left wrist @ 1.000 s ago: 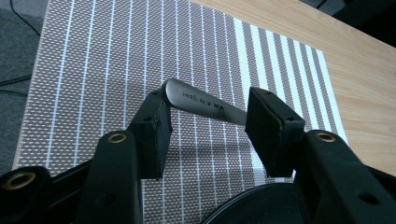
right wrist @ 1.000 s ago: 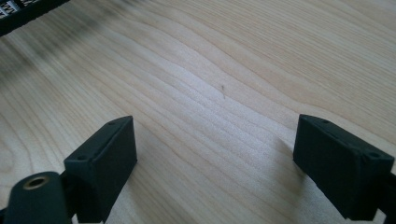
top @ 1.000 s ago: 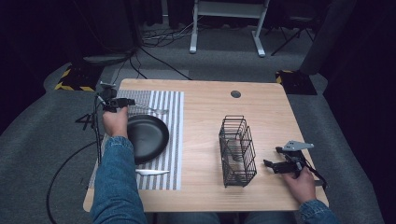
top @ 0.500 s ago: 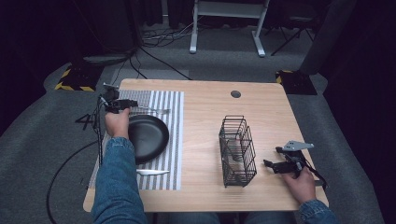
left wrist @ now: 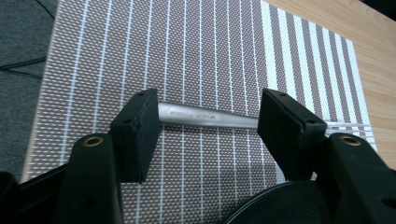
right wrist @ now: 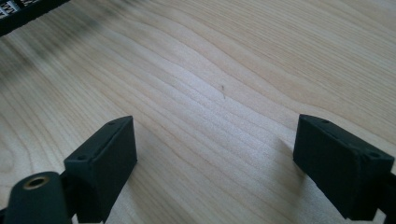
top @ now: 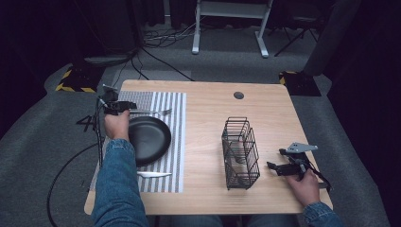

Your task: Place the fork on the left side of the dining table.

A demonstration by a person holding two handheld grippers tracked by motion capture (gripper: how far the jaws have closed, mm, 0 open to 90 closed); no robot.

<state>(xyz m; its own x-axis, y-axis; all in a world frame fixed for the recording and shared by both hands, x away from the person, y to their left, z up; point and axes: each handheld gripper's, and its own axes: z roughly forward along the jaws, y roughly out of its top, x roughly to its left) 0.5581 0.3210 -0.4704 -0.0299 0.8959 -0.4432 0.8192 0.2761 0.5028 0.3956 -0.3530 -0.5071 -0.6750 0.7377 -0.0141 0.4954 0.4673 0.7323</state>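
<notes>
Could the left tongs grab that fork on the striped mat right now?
Probably yes. The left tongs have just been opening and now stand wide astride the fork handle, which lies flat on the striped mat between the pads, untouched. Nothing blocks it; the black plate sits beside.

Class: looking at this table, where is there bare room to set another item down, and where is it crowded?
Free: the bare wood between the striped placemat and the wire basket, and the far edge around the grommet. Crowded: the placemat, with black plate, fork and knife.

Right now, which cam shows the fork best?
The left gripper view: the fork handle lies flat on the striped mat, between the open jaws of the left gripper, which have just been opening. The high view shows the whole fork, small, beyond the black plate.
</notes>
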